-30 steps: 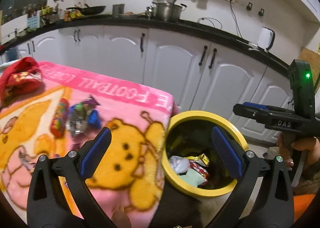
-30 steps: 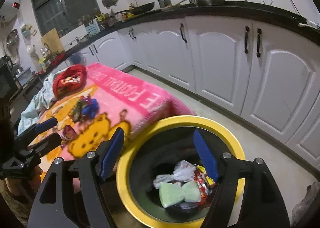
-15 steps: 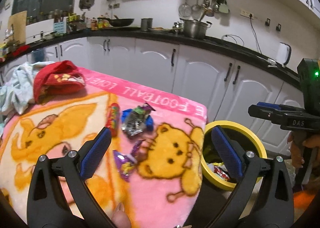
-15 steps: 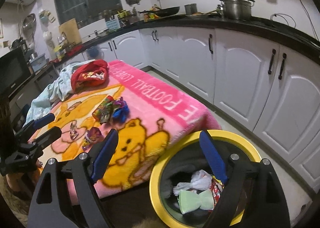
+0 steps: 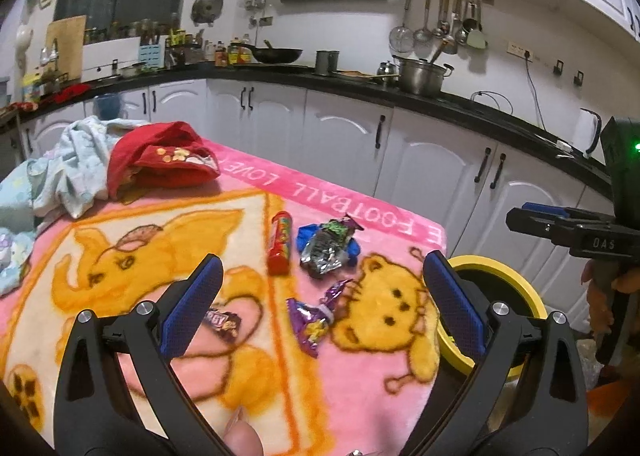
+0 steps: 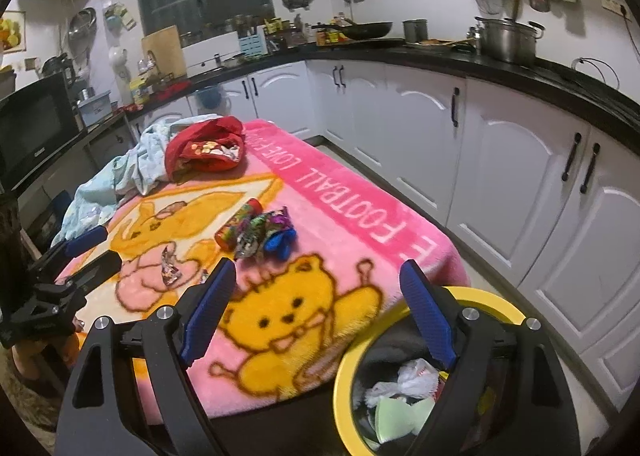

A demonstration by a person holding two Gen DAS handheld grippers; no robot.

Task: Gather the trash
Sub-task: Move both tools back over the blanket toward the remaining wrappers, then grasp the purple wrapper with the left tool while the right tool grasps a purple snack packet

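Note:
Wrappers lie on the pink cartoon blanket (image 5: 360,396): a red candy tube (image 5: 280,243), a silver wrapper (image 5: 326,250) on a blue one (image 5: 305,236), a purple wrapper (image 5: 314,320) and a brown bar wrapper (image 5: 219,322). My left gripper (image 5: 320,308) is open and empty above the blanket, the purple wrapper between its fingers. My right gripper (image 6: 318,314) is open and empty over the blanket's near edge, beside the yellow-rimmed bin (image 6: 348,360). The bin (image 5: 516,292) holds several trash pieces. The tube (image 6: 238,224) and silver wrapper (image 6: 252,236) also show in the right wrist view.
A red cloth (image 5: 164,159) and a pale blue cloth (image 5: 68,171) lie at the blanket's far end. White kitchen cabinets (image 5: 420,159) with a black counter run behind. The right gripper's body (image 5: 580,232) shows at the right edge of the left wrist view.
Both grippers have drawn back and up from the bin towards the blanket. The left one now faces the wrappers; the bin has slid to the right and lower edge of the views.

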